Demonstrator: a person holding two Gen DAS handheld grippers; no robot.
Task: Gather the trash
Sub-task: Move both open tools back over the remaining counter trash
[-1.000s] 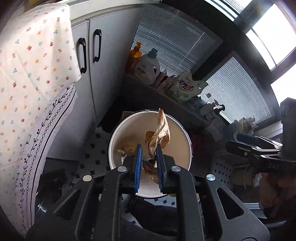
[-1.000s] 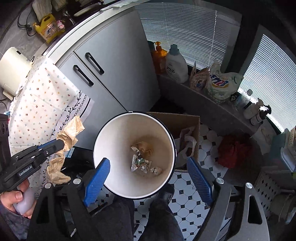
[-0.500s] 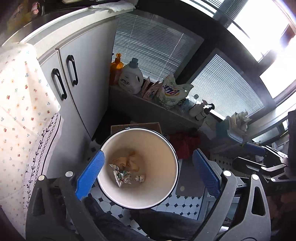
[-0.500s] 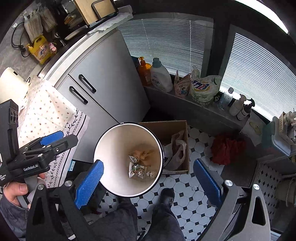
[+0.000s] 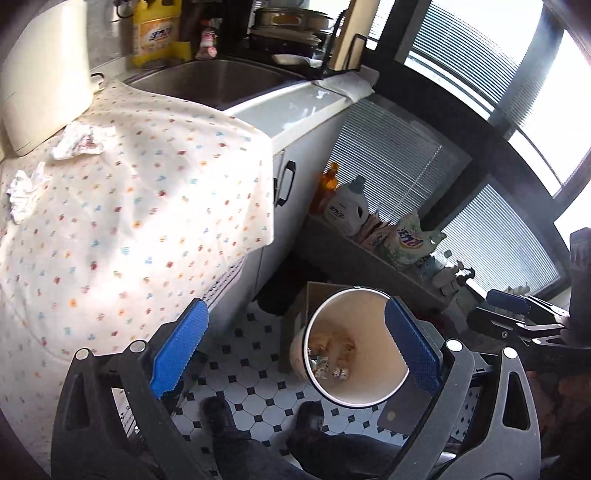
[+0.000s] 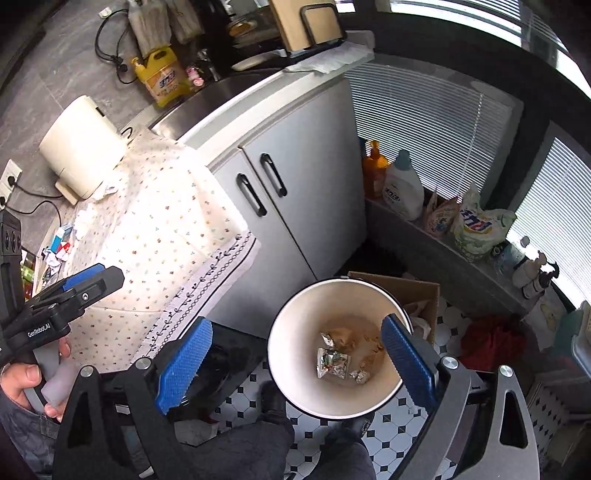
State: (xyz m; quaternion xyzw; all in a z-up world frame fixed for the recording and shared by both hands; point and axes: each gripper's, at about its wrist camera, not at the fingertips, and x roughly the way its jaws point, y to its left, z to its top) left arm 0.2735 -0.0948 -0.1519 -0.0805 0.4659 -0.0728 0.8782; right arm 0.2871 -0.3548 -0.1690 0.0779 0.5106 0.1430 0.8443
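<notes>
Cream-walled inside and dark at the rim, the trash bin stands on the black-and-white tiled floor, just beside a brown cardboard box and close to the grey cabinet doors. At the bin's bottom lie a crumpled brown paper piece, a silvery foil wrapper and a small foil ball. The left tongs are spread wide with nothing between the blue pads; they hang above the floor, the bin showing just inside the right-hand pad. The right tongs are likewise spread wide and hold nothing, framing the bin from above. A floral cloth covers the counter and drapes over its edge. On the cloth, well apart from the bin, remain two crumpled white paper pieces, the first lying against a cream-coloured appliance. The right wrist view shows further scraps and small packets at the far end of the cloth. A steel sink adjoins the cloth, with a yellow detergent bottle behind it. Laundry bottles and pouches line a low shelf under the blinds.
</notes>
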